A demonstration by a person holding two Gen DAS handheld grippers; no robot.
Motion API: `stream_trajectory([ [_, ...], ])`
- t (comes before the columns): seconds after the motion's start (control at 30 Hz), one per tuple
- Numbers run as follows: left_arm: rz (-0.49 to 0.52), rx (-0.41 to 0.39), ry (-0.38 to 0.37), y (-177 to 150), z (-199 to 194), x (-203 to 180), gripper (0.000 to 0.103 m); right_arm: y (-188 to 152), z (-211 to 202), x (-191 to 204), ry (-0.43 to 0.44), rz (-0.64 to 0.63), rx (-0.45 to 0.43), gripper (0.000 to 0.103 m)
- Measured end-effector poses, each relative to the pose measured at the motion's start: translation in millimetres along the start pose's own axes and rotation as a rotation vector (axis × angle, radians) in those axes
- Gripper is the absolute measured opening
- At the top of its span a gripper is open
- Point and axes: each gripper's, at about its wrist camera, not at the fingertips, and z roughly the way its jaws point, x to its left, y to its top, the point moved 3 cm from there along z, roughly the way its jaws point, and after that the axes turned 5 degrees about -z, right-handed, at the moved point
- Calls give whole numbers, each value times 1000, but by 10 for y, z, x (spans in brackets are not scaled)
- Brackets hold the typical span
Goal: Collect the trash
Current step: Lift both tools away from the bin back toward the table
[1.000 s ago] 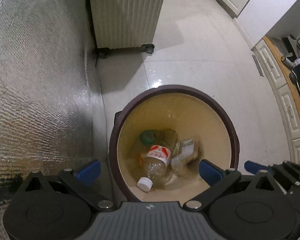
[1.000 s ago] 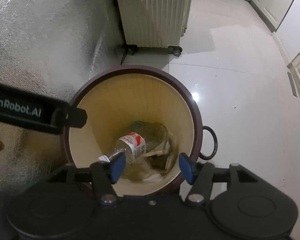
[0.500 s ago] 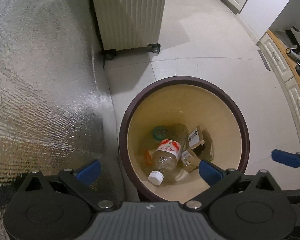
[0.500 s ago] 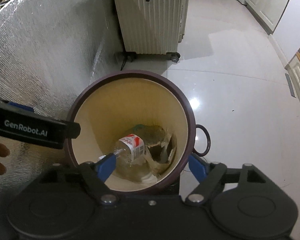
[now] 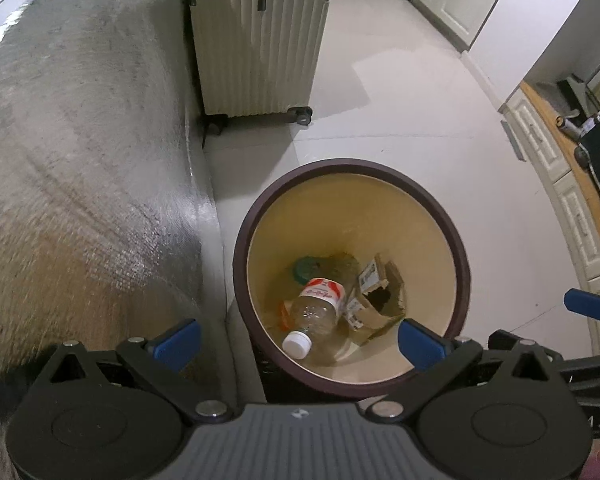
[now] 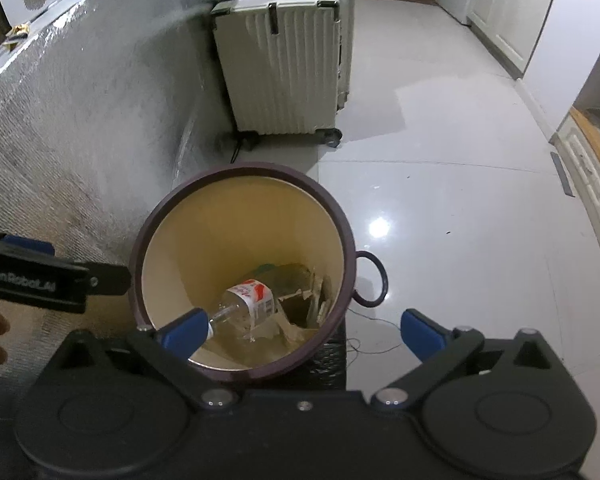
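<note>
**Two grippers wide apart above a bin that already holds the trash**

Two tools hang over the same round bin, and we see nothing between the fingers of either. Our left gripper has its blue pads spread wide, one over the silver-covered surface at the left and the other over the bin's inner wall. Our right gripper has just been opening its jaws and they now stand fully apart, with nothing between the pads; its left pad overlaps the bin's mouth and its right pad hangs over the pale tiled floor.

Down at the bottom of the bin lies a clear plastic bottle on its side, with a red and white label and a white cap turned toward us. Just beside it sits a torn brown cardboard box bearing white stickers, and behind the bottle we make out a green round item, too dim to name.

A cream ribbed suitcase stands on its wheels beyond the bin, beside the silver surface. From the right wrist view we see a dark ring handle on the bin's side.
</note>
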Motion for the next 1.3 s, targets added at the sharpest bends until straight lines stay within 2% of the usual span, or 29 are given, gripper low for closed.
stream_trajectory([
  [0.17, -15, -29, -28, -92, -188, 28, 103, -89, -195, -24, -13, -3, -36, 103],
  [0.77, 52, -172, -90, -505, -872, -67, 103, -290, -1028, -157, -53, 44, -226, 103],
  [1.03, 63, -288, -139, -647, -1333, -123, 103, -358, -1431, -159, -49, 44, -327, 103],
  [1.3, 64, -441, -130, -735, -1844, -38, 103, -398, -1818, -68, -38, 36, -434, 103],
])
